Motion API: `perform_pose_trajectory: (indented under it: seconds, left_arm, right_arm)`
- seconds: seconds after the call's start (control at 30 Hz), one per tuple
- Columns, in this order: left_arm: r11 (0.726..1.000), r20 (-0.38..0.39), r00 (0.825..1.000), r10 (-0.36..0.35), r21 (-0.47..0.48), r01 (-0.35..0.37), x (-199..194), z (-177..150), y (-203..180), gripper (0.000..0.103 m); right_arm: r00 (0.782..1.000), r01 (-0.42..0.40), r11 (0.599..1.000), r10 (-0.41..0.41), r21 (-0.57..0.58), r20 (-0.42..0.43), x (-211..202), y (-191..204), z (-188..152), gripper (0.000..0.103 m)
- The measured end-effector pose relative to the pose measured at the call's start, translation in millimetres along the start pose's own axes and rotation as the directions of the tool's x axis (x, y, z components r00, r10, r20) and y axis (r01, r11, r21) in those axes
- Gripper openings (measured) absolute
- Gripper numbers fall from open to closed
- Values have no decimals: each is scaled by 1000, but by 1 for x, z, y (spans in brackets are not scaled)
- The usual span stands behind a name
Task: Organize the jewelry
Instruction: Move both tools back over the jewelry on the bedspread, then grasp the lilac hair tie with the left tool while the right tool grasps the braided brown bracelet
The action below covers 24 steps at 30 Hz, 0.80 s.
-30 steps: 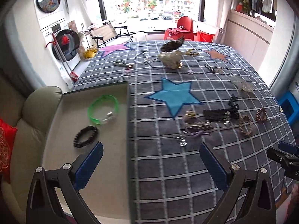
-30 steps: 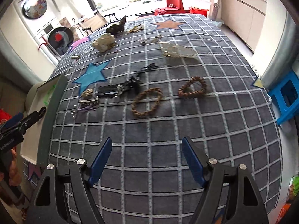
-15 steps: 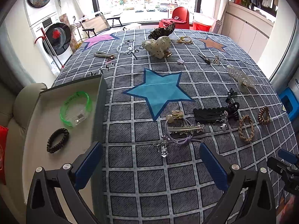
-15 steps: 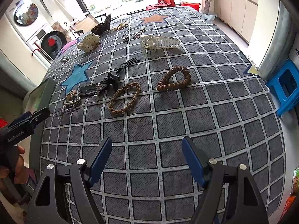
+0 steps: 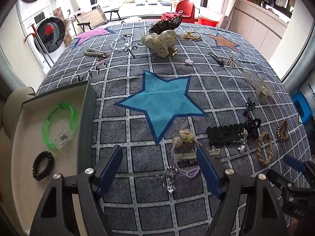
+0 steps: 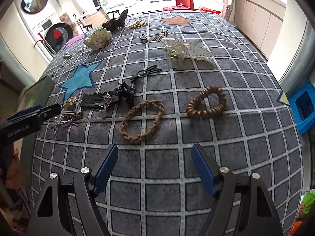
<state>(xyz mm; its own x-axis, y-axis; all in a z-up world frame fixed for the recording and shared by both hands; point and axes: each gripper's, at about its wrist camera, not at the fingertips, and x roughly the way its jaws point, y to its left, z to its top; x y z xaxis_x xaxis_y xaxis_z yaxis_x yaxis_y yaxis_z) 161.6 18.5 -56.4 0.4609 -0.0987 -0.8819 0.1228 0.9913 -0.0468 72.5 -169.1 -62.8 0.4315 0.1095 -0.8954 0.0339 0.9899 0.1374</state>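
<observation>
Jewelry tray holds green bangle and black coil tie.

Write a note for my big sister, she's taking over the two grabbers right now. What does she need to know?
Left gripper: open, empty, over the purple hair tie and small clips near the blue star.
Right gripper: open, empty, just short of the braided tan bracelet; the brown coil bracelet lies to its right.
Done: the green bangle and a black coil tie lie in the box on the left.
Left: everything else is on the checked cloth, including the clear claw clip, black clips and polka-dot scrunchie.
</observation>
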Motion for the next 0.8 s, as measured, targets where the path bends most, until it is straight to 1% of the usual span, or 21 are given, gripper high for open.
perform_pose_trajectory:
  seconds: [0.03,0.07,0.2,0.23,0.27,0.3,0.43,0.47,0.53,0.57,0.6,0.63,0.67,0.7,0.77,0.8]
  left_arm:
    - [1000,-7,1000,-9,-2,9,2,2,1,69]
    - [1000,-21,999,-29,-5,29,6,5,1,68]
    - [997,-50,996,-69,13,70,16,10,-4,67]
    - [997,-59,995,-76,26,78,19,11,-7,60]
    - [996,-68,994,-81,35,84,21,12,-9,57]
    - [995,-85,992,-90,44,94,25,12,-12,56]
    - [992,-87,992,-92,78,99,27,12,-20,56]
    - [991,-88,991,-97,80,104,27,12,-21,54]
    - [990,-87,991,-99,89,107,27,13,-23,35]
    - [989,-89,991,-104,92,112,27,14,-23,33]
    - [988,-91,989,-114,92,122,27,14,-24,23]
    - [987,-94,988,-122,91,131,27,14,-24,15]
    - [987,-96,987,-128,89,136,26,14,-23,15]
    - [986,-94,987,-134,84,142,25,14,-22,15]
    - [986,-84,987,-139,78,145,23,12,-20,15]
    - [987,-73,987,-143,70,148,20,11,-19,15]
  right_arm:
    - [1000,3,1000,-3,-4,-1,3,2,2,79]
    - [1000,7,1000,-7,-9,0,5,3,4,79]
    - [999,35,999,-35,-30,6,13,10,10,79]
    - [999,44,998,-44,-37,8,15,12,12,79]
    - [999,52,998,-51,-44,11,17,13,14,79]
    - [998,61,997,-60,-52,14,18,16,15,79]
    - [994,112,990,-110,-88,29,25,27,18,79]
    - [993,113,989,-110,-92,34,25,29,18,79]
    - [993,113,989,-110,-92,40,25,31,19,77]
    - [993,113,989,-110,-93,44,24,32,19,72]
    - [993,113,989,-109,-94,47,24,33,19,68]
    - [993,113,989,-108,-95,51,24,34,20,59]
    - [993,113,989,-108,-94,53,23,35,21,49]
    - [993,112,989,-108,-92,53,23,35,21,45]
    - [993,111,990,-107,-82,56,22,35,22,20]
    - [993,109,991,-105,-78,57,22,34,22,14]
